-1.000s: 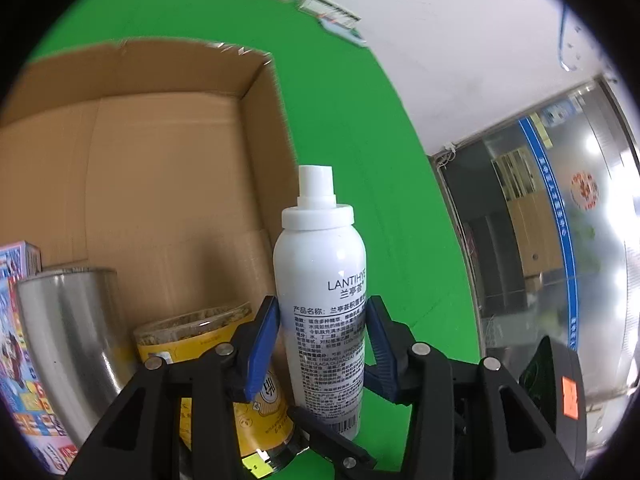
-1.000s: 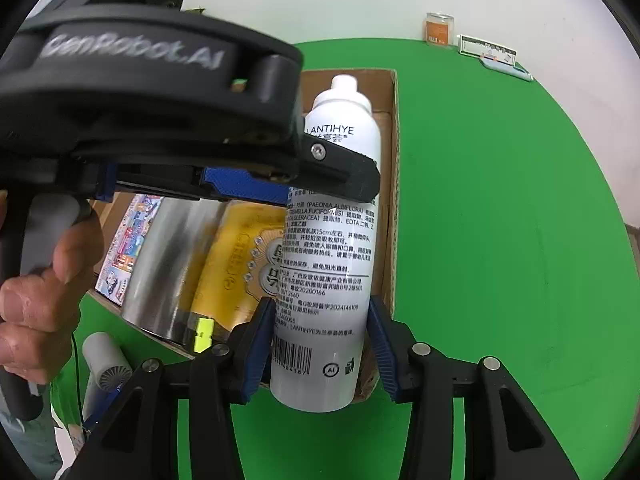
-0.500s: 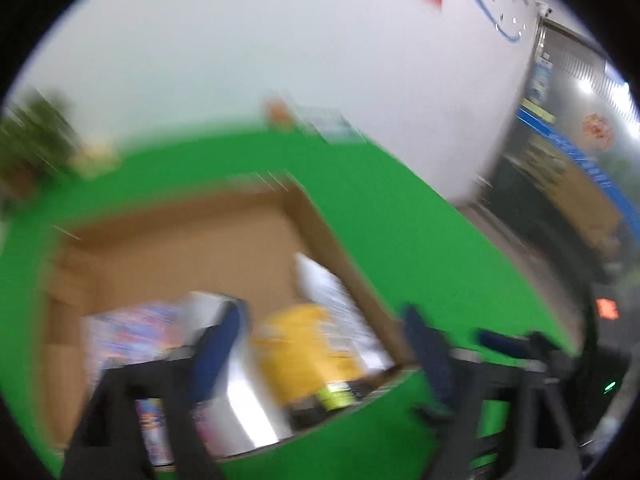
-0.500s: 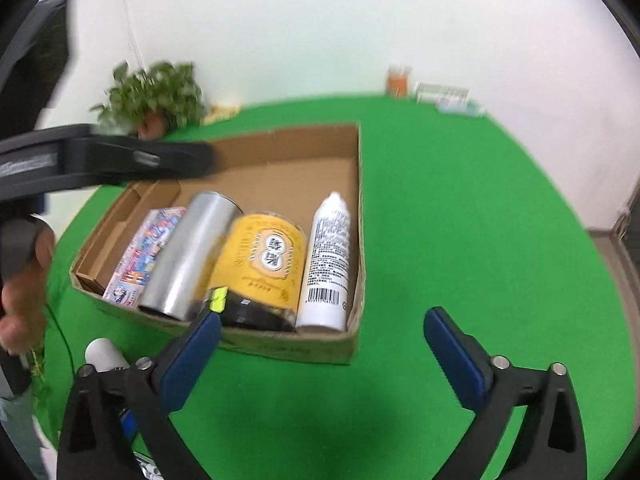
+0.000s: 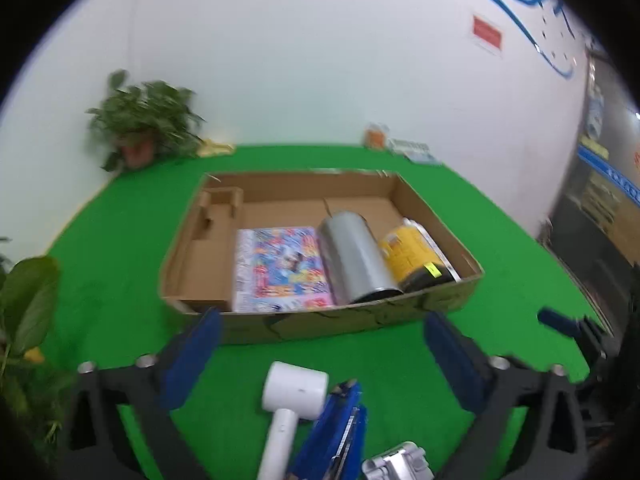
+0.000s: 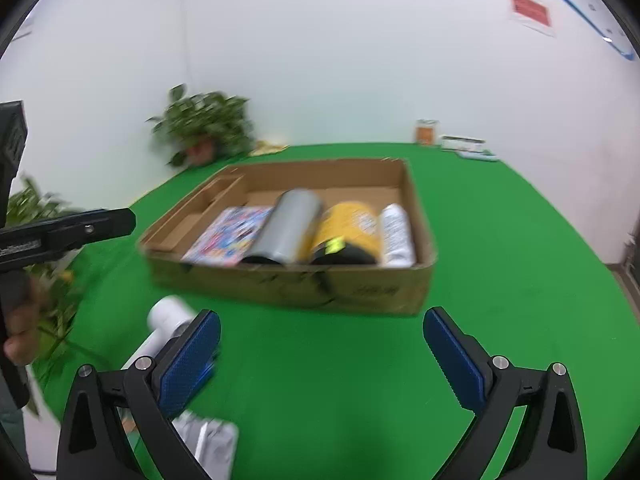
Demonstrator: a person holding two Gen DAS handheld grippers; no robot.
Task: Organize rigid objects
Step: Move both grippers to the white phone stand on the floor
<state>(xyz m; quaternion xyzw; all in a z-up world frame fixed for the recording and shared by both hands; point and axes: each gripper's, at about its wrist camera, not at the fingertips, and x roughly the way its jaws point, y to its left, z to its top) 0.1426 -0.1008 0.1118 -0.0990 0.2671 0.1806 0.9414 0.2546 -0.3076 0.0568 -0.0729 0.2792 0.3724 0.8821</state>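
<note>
Four items [image 6: 298, 228] in one cardboard box [image 6: 360, 290]

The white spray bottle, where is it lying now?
In the right wrist view, the white spray bottle lies inside the cardboard box, against its right wall, right next to the yellow can.

Each hand-held gripper is a black plastic frame with two angled finger arms, triangular cut-outs in their bases and round silver screws at the joints. The left hand-held gripper [image 5: 318, 350] carries blue pads [image 5: 192, 354], blurred here. The right hand-held gripper [image 6: 320, 354] has blue pads [image 6: 190, 360] with a fine ribbed texture and a toothed edge.
</note>
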